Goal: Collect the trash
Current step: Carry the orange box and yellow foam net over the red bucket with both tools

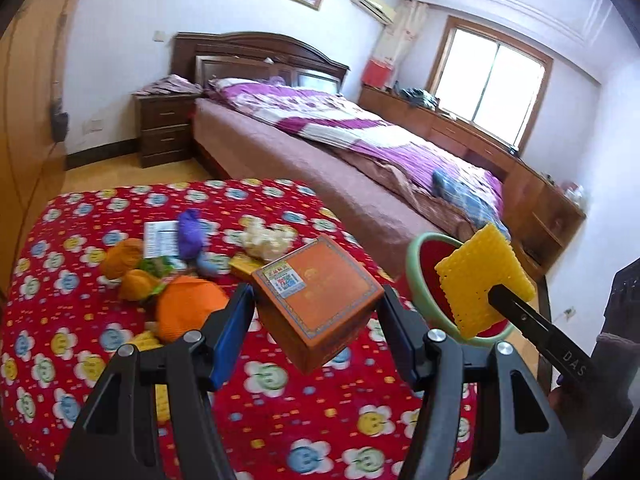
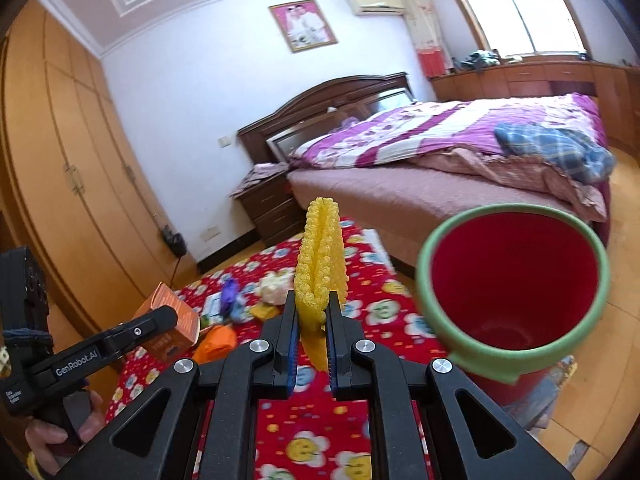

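The left gripper (image 1: pixel 316 308) clamps an orange cardboard box (image 1: pixel 316 292) between its blue pads and holds it lifted above the red flowered tablecloth (image 1: pixel 60 320), while the right gripper (image 2: pixel 312 320) is pinched tight on a folded yellow textured sheet (image 2: pixel 320 264) that stands upright between its jaws — both pieces are off the table. Just beyond, to the right, stands a red bin with a green rim (image 2: pixel 512 280), its mouth tilted toward the cameras. Farther back on the cloth lie orange wrappers (image 1: pixel 188 308), a purple scrap (image 1: pixel 192 232) and a crumpled white tissue (image 1: pixel 264 240) — then the bed (image 1: pixel 360 152).
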Demonstrator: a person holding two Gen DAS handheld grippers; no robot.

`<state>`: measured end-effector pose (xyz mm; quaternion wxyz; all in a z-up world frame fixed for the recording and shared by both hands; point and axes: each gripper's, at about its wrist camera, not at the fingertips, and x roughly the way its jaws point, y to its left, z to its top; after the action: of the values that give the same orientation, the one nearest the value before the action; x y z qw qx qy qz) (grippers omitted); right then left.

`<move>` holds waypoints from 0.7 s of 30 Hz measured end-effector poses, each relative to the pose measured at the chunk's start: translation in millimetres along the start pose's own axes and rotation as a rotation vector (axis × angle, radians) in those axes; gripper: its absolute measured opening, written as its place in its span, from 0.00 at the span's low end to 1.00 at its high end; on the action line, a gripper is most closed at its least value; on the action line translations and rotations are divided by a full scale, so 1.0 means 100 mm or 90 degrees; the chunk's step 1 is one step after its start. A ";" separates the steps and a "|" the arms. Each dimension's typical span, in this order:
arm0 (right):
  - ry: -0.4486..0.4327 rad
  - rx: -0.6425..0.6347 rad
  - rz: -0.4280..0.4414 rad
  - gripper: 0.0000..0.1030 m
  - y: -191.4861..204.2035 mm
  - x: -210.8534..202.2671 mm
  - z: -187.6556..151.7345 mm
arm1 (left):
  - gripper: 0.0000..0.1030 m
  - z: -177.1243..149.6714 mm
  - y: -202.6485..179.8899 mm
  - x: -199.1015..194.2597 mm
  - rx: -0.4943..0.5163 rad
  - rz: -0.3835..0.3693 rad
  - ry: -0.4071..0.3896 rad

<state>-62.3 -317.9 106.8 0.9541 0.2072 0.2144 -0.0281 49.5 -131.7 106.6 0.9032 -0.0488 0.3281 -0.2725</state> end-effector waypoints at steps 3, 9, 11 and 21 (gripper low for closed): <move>-0.010 0.010 -0.022 0.11 -0.17 -0.04 0.05 | 0.62 0.03 -0.16 0.13 0.012 -0.013 0.011; -0.022 0.029 -0.057 0.11 -0.51 -0.10 0.13 | 0.62 0.08 -0.47 0.41 0.039 -0.045 0.029; -0.022 0.037 -0.066 0.11 -0.60 -0.10 0.14 | 0.62 0.09 -0.59 0.50 0.049 -0.056 0.038; -0.019 0.083 -0.122 0.11 -1.17 -0.12 0.13 | 0.62 0.08 -1.16 1.03 0.118 -0.107 0.074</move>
<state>-84.9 -430.6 78.1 0.9347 0.2471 0.2164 -0.1360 66.7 -284.4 85.7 0.8575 0.0234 0.3478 -0.3784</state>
